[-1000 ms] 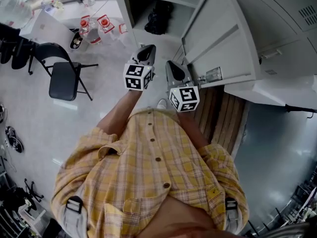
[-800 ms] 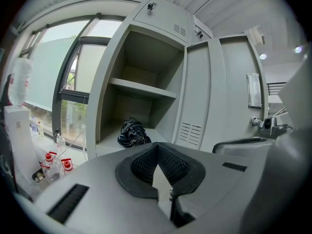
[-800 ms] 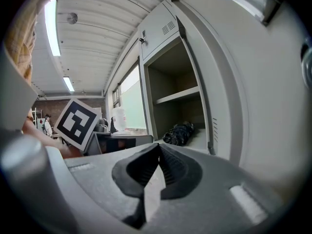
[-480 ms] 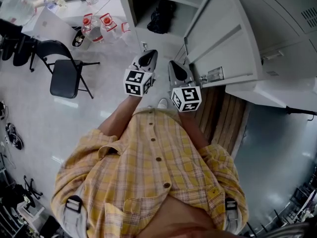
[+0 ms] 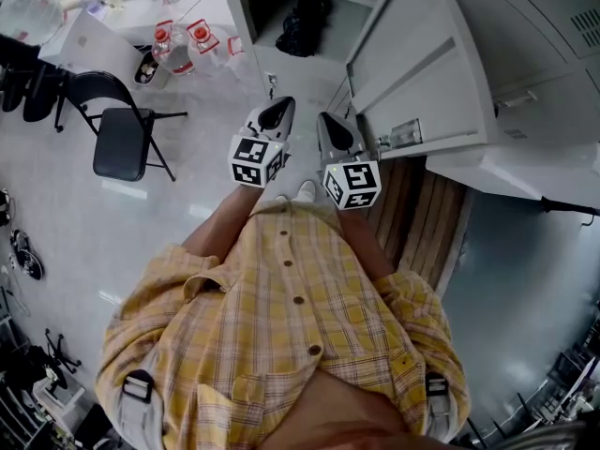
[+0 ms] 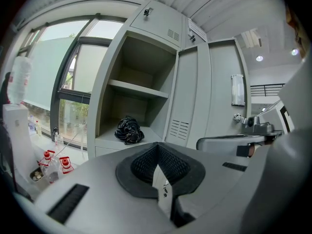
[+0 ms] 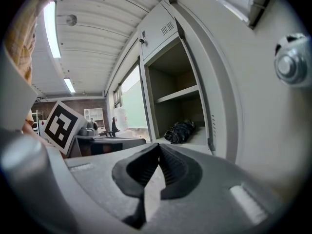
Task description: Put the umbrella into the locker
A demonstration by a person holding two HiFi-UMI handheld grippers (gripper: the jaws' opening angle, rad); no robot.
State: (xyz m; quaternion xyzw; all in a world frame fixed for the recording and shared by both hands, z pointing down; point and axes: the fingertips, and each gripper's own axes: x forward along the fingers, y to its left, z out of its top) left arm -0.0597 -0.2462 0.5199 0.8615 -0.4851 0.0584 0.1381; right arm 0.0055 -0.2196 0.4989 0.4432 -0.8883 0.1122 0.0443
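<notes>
The black folded umbrella (image 5: 302, 28) lies on the bottom shelf inside the open grey locker (image 5: 246, 7). It shows in the left gripper view as a dark bundle, umbrella (image 6: 128, 129), and in the right gripper view, umbrella (image 7: 180, 129). My left gripper (image 5: 278, 111) hangs in front of the locker opening, shut and with nothing between its pads; the same left gripper (image 6: 157, 146) points at the shelf. My right gripper (image 5: 330, 127) is beside it, close to the open door (image 5: 412, 64), also shut and empty, right gripper (image 7: 158, 147). Neither touches the umbrella.
A black folding chair (image 5: 117, 139) stands on the floor to the left. Water bottles with red caps (image 5: 178, 45) stand near the locker's left side. A wooden slatted bench (image 5: 417, 218) lies to the right under the door. An upper shelf (image 6: 141, 89) crosses the locker.
My left gripper has drawn back a little from the locker, toward the person. The right gripper and the umbrella have stayed where they were.
</notes>
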